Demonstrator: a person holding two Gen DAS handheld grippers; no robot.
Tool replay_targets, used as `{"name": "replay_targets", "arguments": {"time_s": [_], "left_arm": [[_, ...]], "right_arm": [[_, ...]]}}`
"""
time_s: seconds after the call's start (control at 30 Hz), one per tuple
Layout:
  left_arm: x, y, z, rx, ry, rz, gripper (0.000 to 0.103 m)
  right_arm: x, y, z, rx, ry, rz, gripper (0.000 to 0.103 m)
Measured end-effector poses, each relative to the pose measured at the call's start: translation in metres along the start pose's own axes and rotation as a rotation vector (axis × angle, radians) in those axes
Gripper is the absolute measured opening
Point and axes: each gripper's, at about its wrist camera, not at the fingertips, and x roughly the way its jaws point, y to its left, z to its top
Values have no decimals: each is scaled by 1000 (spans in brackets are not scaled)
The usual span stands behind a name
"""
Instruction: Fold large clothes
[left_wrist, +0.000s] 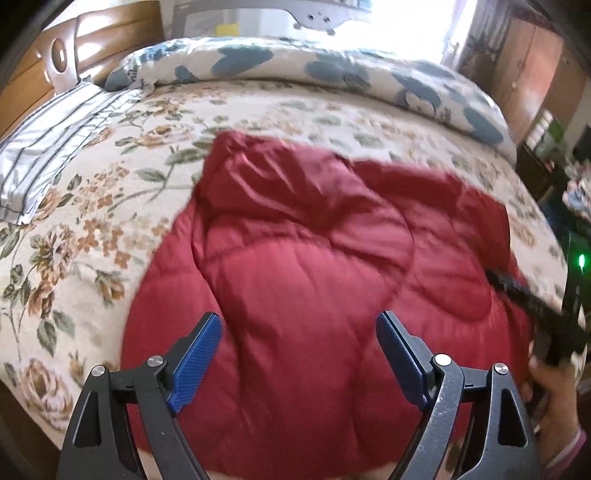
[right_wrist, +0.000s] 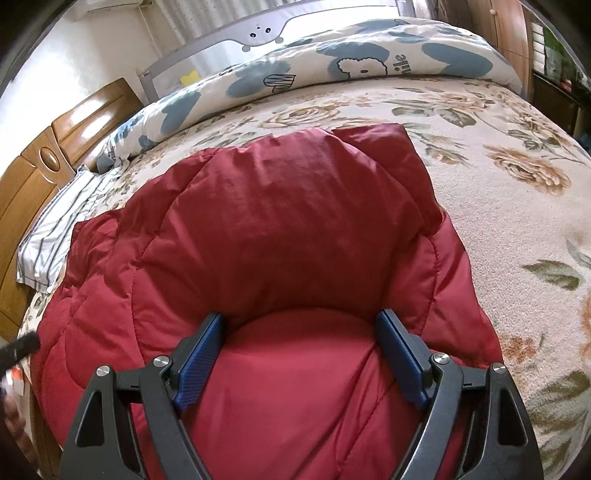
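Observation:
A red quilted padded jacket (left_wrist: 314, 266) lies on the floral bedspread, partly folded, with one layer laid over the rest. It also fills the right wrist view (right_wrist: 280, 229). My left gripper (left_wrist: 299, 325) is open and empty, hovering over the jacket's near part. My right gripper (right_wrist: 301, 325) is open, its blue pads either side of a puffy fold of the jacket, gripping nothing. The right gripper's black body shows at the right edge of the left wrist view (left_wrist: 532, 302), over the jacket's right side.
The bed has a floral bedspread (right_wrist: 498, 192). A rolled blue-and-white duvet (left_wrist: 314, 70) lies along the far side. A striped pillow (left_wrist: 48, 147) and wooden headboard (left_wrist: 26, 74) are at the left. A wooden wardrobe (left_wrist: 532, 62) stands at the far right.

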Motion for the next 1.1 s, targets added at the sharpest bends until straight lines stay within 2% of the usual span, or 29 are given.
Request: {"name": "replay_targets", "arguments": {"time_s": [0.17, 0.27, 0.43, 0.53, 0.63, 0.83, 1.1], "left_arm": [[14, -14, -10, 70, 16, 97, 88], [19, -16, -9, 70, 16, 107, 90], [25, -21, -13, 86, 3, 124, 93], [29, -24, -15, 96, -9, 130, 94], [30, -21, -15, 98, -6, 132, 94], [3, -20, -23, 69, -17, 98, 92], [22, -22, -29, 78, -26, 139, 98]], "right_arm": [[-13, 8, -1, -3, -4, -21, 84], [-40, 21, -8, -27, -20, -50, 85], [-71, 43, -34, -117, -37, -22, 85], [-57, 41, -49, -140, 8, -53, 86], [-46, 32, -55, -106, 9, -46, 90], [-45, 28, -60, -92, 0, -50, 90], [-43, 31, -67, -102, -27, -67, 91]]}}
